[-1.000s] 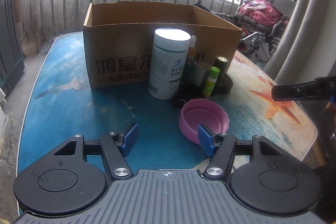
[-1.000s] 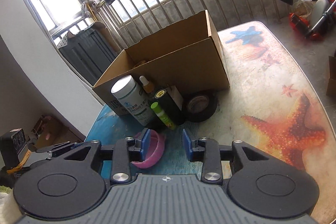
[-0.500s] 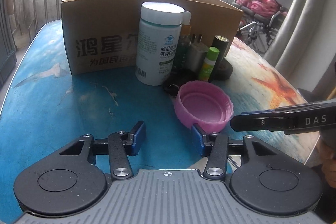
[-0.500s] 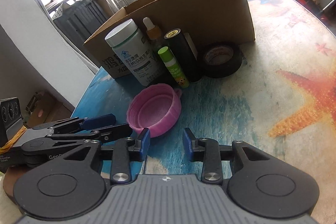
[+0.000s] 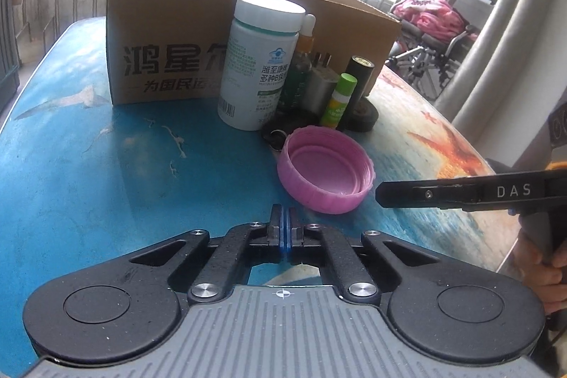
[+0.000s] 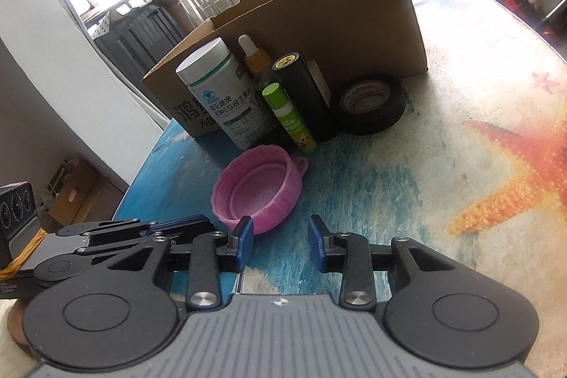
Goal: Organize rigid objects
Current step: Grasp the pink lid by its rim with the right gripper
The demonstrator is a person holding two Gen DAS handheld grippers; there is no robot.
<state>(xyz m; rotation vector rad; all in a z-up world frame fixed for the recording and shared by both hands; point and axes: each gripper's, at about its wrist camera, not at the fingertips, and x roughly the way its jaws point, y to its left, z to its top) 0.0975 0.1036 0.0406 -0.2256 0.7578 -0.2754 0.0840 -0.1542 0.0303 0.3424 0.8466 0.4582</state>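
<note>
The pink cap (image 5: 325, 168) lies open side up on the table (image 5: 88, 172), a shallow round plastic lid with a ribbed outer wall, a threaded inner wall and a small loop tab on its rim, set toward the table's middle, just in front of a cluster of upright things. My left gripper (image 5: 284, 222) sits just beside the cap's near edge, its jaws having just closed until the blue pads meet with nothing between them. My right gripper (image 6: 280, 236) holds its jaws narrowly apart and empty, the left pad right at the cap's near rim; I cannot tell whether it touches. Behind the cap stands a white bottle (image 5: 260, 62), a smooth cylinder with a flat white lid and a printed label. Beside it stand a dropper bottle (image 6: 256, 59) with a white bulb and amber top, a slim green tube (image 6: 290, 117) with a matte green cap, and a black cylinder (image 6: 306, 98) with a gold-patterned end. A roll of black tape (image 6: 370, 103) lies flat at the right of the group, glossy, with a pale core. Behind them all stands an open box (image 5: 170, 45) of brown corrugated cardboard with dark printing, toward the table's far edge. The tabletop is smooth and printed with blue sea, a shark and orange starfish (image 6: 524, 172).
</note>
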